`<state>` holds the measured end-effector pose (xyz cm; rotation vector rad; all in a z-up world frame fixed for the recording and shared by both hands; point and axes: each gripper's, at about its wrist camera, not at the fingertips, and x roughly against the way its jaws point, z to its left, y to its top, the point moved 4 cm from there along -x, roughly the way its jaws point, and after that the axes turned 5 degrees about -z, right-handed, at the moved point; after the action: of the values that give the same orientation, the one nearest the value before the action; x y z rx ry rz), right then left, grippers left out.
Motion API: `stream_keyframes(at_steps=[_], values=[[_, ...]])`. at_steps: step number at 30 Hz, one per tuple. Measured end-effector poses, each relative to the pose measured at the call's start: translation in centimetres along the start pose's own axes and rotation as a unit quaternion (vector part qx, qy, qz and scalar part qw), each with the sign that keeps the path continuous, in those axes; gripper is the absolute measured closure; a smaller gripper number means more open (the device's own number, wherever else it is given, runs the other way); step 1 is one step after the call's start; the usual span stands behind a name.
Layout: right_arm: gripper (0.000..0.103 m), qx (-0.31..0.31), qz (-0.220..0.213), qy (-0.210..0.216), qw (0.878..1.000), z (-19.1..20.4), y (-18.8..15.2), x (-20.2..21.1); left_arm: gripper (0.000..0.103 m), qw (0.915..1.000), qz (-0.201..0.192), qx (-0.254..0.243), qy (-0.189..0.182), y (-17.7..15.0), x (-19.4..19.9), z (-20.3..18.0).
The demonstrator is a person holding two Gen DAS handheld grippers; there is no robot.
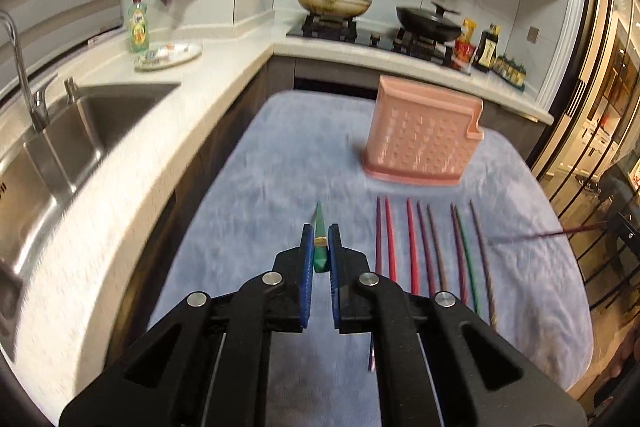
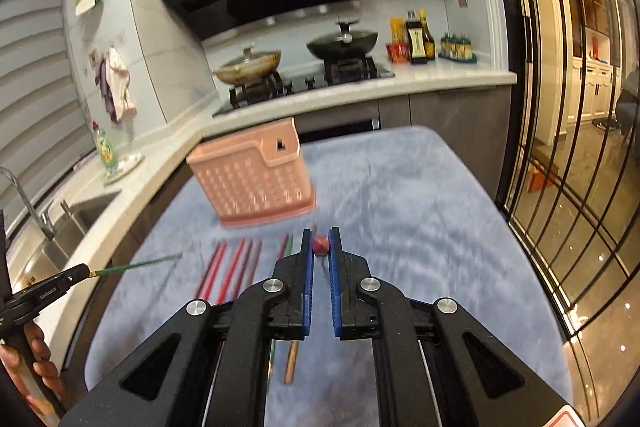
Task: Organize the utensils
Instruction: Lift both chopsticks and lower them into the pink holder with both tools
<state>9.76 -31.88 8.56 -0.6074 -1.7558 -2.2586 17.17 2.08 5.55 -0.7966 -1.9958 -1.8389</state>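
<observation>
green chopstick (image 1: pixel 320 247) clamped in left gripper (image 1: pixel 319 247), above cloth (image 1: pixel 256 195), row of chopsticks (image 1: pixel 412 243) beside. right view: right gripper (image 2: pixel 320 247) grips red chopstick (image 2: pixel 321 244) end-on. step: carry. next: tip both into pink holder (image 2: pixel 252 179).

Pink holder (image 1: pixel 420 139) stands upright at the far-middle of the blue cloth (image 1: pixel 272 163), blocking the straight run fwd. Loose chopsticks (image 1: pixel 424 247) lie in a row just in front of it, no room to set down there. Cloth left of the row lies bare, w/ the counter edge (image 1: pixel 132 195) hemming that side.
</observation>
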Motion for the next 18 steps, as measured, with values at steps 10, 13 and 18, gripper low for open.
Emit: stream_keyframes(at_steps=[10, 13, 18], values=[[0.096, -0.003, -0.054, 0.042, 0.998, 2.4, 8.6, -1.5, 0.096, 0.9969, -0.077, -0.005, -0.013, 10.8, 0.3, -1.7], [0.096, -0.003, -0.073, 0.055, 0.996, 3.6, 11.1, -2.2, 0.096, 0.9947, -0.101, 0.0, -0.02, 13.8, 0.8, -2.5], [0.096, -0.021, -0.111, 0.076, 0.991, 4.9, 15.4, -4.0, 0.096, 0.9878, -0.152, 0.01, -0.032, 18.9, 1.6, -4.0]])
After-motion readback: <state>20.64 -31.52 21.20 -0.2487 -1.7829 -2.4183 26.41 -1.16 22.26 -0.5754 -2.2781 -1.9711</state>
